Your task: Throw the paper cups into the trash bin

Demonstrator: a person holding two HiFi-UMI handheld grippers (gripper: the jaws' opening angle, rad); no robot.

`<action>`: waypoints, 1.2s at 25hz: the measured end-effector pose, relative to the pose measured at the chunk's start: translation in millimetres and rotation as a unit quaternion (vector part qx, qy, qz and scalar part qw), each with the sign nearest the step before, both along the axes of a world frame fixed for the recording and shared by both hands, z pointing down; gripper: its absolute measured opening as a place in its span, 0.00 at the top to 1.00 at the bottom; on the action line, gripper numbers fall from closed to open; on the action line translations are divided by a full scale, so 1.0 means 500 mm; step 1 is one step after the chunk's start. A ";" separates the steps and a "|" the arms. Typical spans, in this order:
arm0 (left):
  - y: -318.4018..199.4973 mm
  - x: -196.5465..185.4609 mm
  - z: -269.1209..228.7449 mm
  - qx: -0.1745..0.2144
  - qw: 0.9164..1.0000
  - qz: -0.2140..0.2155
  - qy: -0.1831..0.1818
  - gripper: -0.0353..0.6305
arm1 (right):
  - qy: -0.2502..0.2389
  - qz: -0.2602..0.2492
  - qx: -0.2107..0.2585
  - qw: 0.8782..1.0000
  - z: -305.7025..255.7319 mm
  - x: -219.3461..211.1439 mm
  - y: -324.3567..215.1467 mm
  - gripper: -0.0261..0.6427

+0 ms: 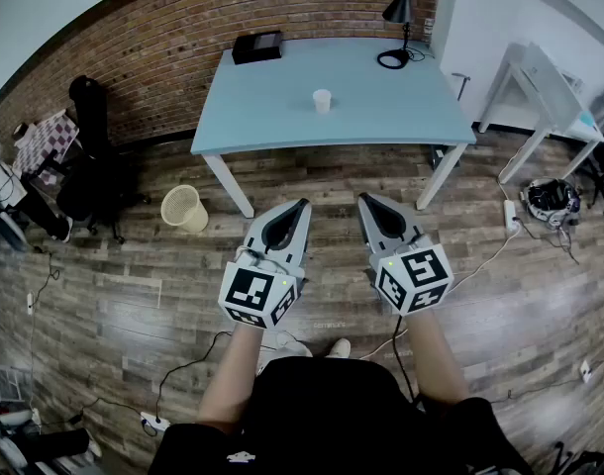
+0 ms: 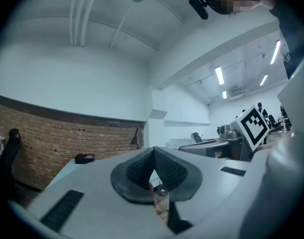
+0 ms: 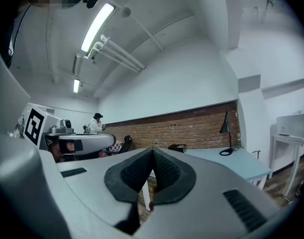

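You held both tongs level in front of you, well short of the table [image 1: 262, 117]. Your left tongs [image 1: 300, 208] were pressed together on nothing, and so were your right tongs [image 1: 365, 202]. The paper cup [image 1: 322, 100] stood upright near the middle of the table, untouched. The trash bin [image 1: 186, 208] sat on the floor [image 1: 134, 295] by the table's near left leg. Reaching in with the tongs pressed together would likely have knocked the light cup over, and a hard squeeze might have crushed it.
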State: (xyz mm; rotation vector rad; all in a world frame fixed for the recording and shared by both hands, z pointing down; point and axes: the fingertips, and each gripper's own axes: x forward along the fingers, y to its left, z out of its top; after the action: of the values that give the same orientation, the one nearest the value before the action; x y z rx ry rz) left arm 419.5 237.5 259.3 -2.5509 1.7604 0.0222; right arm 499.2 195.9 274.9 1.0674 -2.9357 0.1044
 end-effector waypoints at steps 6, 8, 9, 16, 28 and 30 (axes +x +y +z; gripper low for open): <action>-0.007 0.031 0.007 -0.004 1.000 -0.001 0.002 0.94 | -0.008 -0.003 0.001 1.000 0.003 0.033 -0.005 0.96; -0.013 0.034 0.012 -0.007 1.000 -0.001 0.003 0.94 | -0.009 -0.003 0.001 1.000 0.003 0.037 -0.011 0.95; -0.018 0.036 0.013 -0.008 1.000 -0.001 0.003 0.94 | -0.009 -0.004 0.001 1.000 0.004 0.038 -0.015 0.95; -0.049 0.027 0.009 -0.006 1.000 -0.002 0.001 0.94 | -0.015 -0.004 -0.002 1.000 0.005 0.033 -0.049 0.95; -0.144 -0.054 0.014 -0.009 1.000 -0.002 0.008 0.94 | -0.012 -0.003 -0.009 1.000 0.012 -0.045 -0.147 0.95; -0.164 -0.071 0.016 -0.010 1.000 0.000 0.008 0.94 | -0.012 -0.001 -0.011 1.000 0.014 -0.061 -0.168 0.95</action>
State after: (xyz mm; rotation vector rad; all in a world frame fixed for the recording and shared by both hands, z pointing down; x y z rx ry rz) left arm 384.0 155.5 267.5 -2.5726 1.7746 0.0248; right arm 468.5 112.1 282.0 1.0666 -2.9495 0.1489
